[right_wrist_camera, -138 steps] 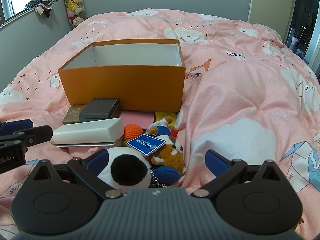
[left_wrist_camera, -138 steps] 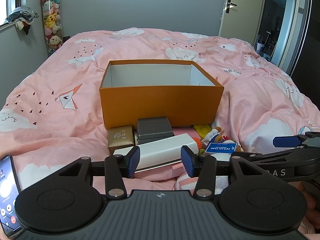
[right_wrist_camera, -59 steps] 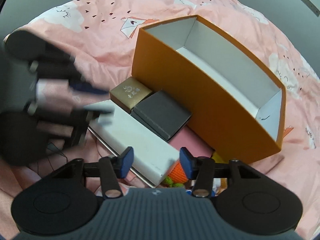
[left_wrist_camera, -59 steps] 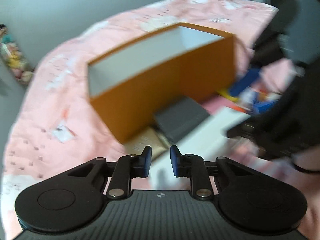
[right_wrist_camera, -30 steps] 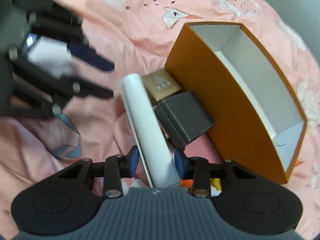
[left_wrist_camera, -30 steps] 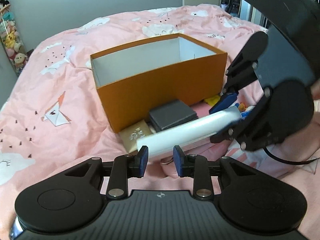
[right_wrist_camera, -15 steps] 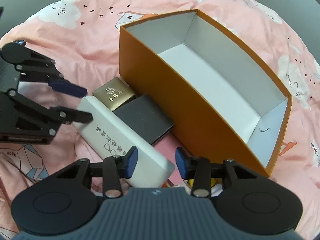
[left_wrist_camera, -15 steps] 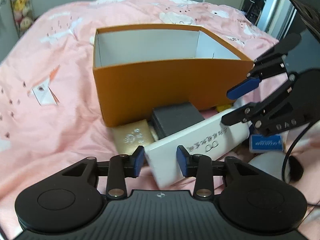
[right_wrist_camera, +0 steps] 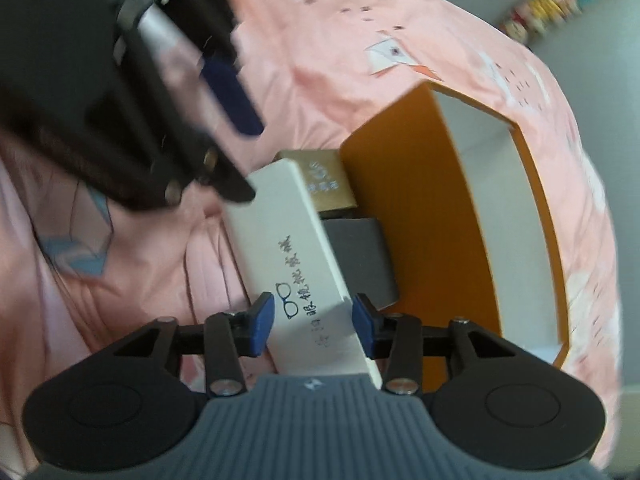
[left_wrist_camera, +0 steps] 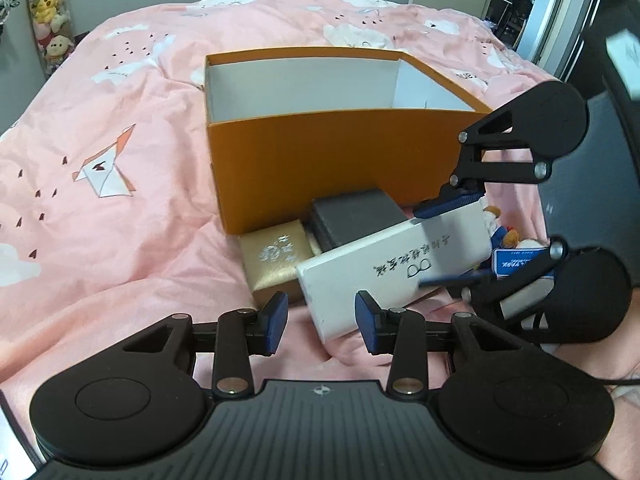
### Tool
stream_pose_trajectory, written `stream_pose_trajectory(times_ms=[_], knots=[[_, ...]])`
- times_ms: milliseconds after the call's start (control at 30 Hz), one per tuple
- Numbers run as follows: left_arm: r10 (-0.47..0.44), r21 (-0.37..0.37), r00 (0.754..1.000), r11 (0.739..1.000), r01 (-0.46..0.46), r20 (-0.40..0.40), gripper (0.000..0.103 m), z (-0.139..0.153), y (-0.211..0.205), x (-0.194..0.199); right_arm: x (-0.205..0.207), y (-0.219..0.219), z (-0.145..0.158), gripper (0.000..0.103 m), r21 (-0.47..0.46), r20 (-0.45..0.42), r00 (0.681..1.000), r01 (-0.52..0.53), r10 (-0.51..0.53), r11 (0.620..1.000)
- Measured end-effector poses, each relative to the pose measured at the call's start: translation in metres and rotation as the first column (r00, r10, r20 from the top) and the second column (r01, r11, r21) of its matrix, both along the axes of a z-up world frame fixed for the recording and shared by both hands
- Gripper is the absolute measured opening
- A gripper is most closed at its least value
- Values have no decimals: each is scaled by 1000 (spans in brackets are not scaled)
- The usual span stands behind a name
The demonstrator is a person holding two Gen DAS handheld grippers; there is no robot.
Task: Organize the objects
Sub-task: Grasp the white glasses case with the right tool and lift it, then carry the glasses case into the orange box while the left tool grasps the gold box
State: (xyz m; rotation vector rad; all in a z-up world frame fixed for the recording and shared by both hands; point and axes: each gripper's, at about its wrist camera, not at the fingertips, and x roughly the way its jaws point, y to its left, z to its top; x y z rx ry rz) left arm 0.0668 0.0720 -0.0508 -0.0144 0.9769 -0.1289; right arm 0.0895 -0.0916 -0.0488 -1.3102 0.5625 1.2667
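- The bed [left_wrist_camera: 100, 128], under a pink patterned cover, spreads beneath both grippers.
- The orange box [left_wrist_camera: 332, 152] stands open-topped ahead of the left gripper [left_wrist_camera: 322, 322], beyond the smaller boxes.
- The white glasses box [left_wrist_camera: 396, 260] lies slantwise just past the left gripper, whose fingers are parted and touch nothing.
- The right gripper [right_wrist_camera: 313, 324] clamps the white glasses box at its near end, one pad on each long side.
- The dark grey box [left_wrist_camera: 354, 218] and gold box [left_wrist_camera: 276, 260] sit against the orange box, beyond the white one.
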Motion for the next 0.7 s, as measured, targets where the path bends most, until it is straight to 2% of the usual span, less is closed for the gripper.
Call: stream_pose_trajectory(times_ms=[33,167,400,567,700], knots=[[0,5,1000,1000,0,0,46,-1,1,-1,-4,1,-4,56,-17,24,999,-25,25,1000],[-7,18,1000,1000,7,5,46,1,7,-3,-19,4,-19,61,-57,120,987,-100,106,993],[-2,9,1000,1000,2,-1,46,2,16,-4,-31,8,-37,64,-54,200,972,-117,125,992],[-12,2,1000,1000,12,-12,46,5,19,-3,-30,7,-33,62,-38,223,969,-96,102,995],[-4,-32,999,999,3,-32,47,9,27,5,-21,-4,-14,62,0,227,970,-92,90,996]])
